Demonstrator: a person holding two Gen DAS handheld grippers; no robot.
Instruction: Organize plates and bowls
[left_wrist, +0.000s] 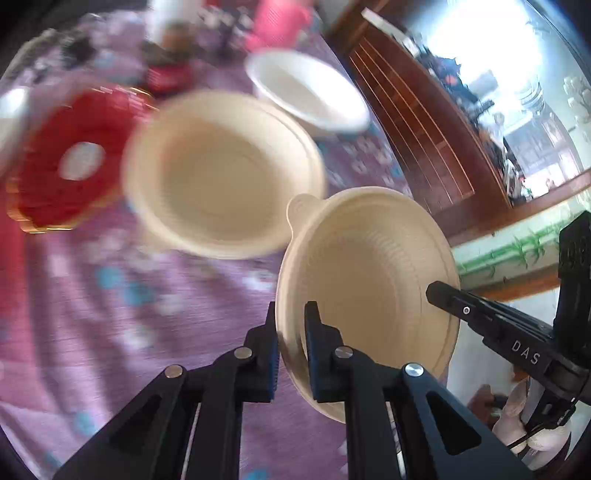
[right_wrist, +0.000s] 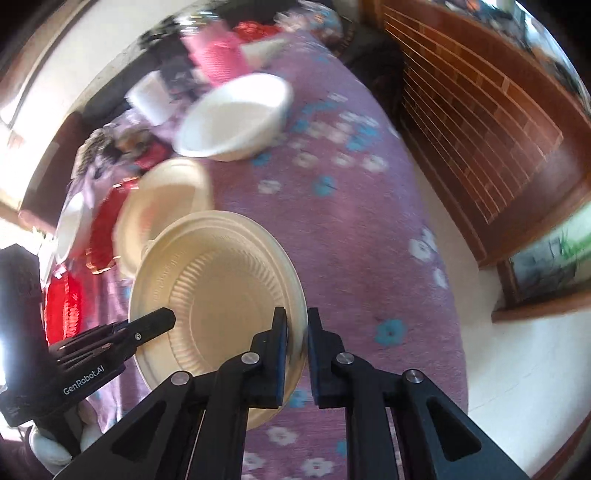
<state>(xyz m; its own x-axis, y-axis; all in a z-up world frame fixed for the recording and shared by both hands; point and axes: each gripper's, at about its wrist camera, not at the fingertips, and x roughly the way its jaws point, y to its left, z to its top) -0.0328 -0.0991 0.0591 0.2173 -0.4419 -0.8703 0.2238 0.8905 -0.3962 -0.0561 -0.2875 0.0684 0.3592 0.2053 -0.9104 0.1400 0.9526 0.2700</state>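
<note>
A cream ribbed bowl (left_wrist: 365, 291) is held in the air between both grippers, tilted. My left gripper (left_wrist: 291, 314) is shut on its near rim. My right gripper (right_wrist: 296, 317) is shut on the opposite rim of the same bowl (right_wrist: 218, 295). Each gripper's tip shows in the other's view: the right one (left_wrist: 443, 291) and the left one (right_wrist: 159, 319). A second cream bowl (left_wrist: 221, 173) sits on the purple tablecloth, also in the right wrist view (right_wrist: 166, 206). A white bowl (left_wrist: 310, 92) stands farther back, also in the right wrist view (right_wrist: 236, 118).
A red plate (left_wrist: 70, 166) with a white centre lies left of the cream bowl. A pink container (right_wrist: 218, 51), a white cup (right_wrist: 147, 96) and clutter stand at the far end. A wooden slatted cabinet (right_wrist: 480, 103) runs along the right of the flowered purple cloth (right_wrist: 351, 221).
</note>
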